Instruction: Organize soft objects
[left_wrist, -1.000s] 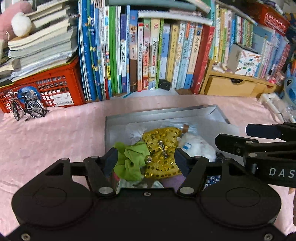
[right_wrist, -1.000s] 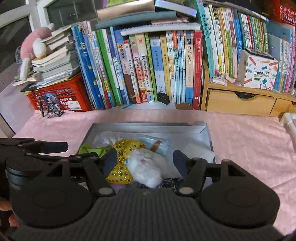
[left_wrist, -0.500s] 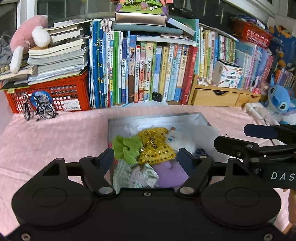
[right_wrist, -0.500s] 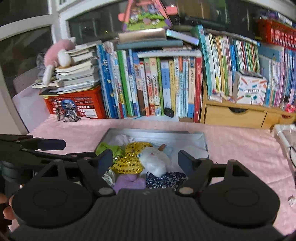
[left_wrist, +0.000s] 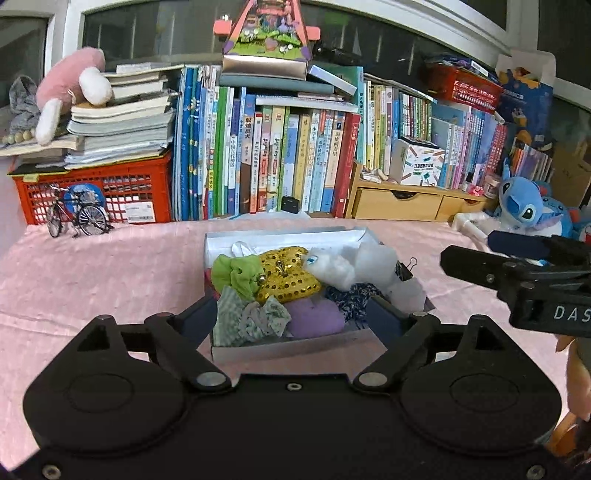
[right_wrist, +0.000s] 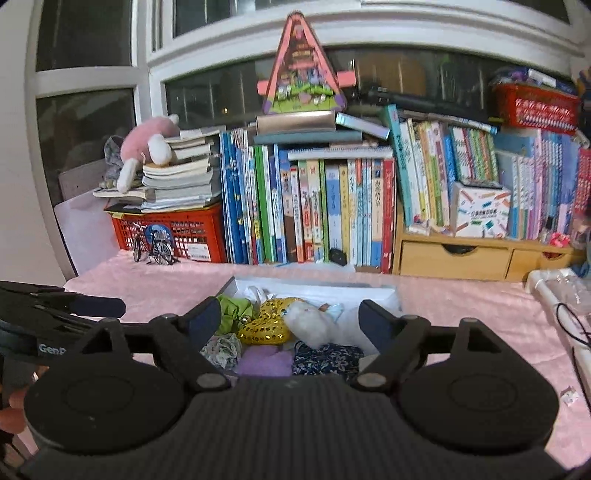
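Left wrist view shows us the shallow grey cardboard box (left_wrist: 288, 347) on the pink-clothed table (left_wrist: 110, 273), packed with soft things: a lime-green fabric scrunchie (left_wrist: 236, 271), a gold sequinned heart cushion (left_wrist: 286, 275), a white fluffy plush (left_wrist: 336, 269), a lilac felt pad (left_wrist: 312, 321), a navy floral scrunchie (left_wrist: 351, 295) and a pale green checked cloth (left_wrist: 247, 319). Our left hand-held gripper (left_wrist: 291, 317) hangs above the box's near edge, jaws spread wide and holding nothing. Our right hand-held gripper (right_wrist: 291, 321) is likewise wide open and empty, poised over the same box. With everything apparently already inside, we judge the step to be a final check or tidy. To do it well, we keep both grippers high, press down only on pieces standing proud of the rim, and avoid snagging the sequins or dragging the light box across the cloth.
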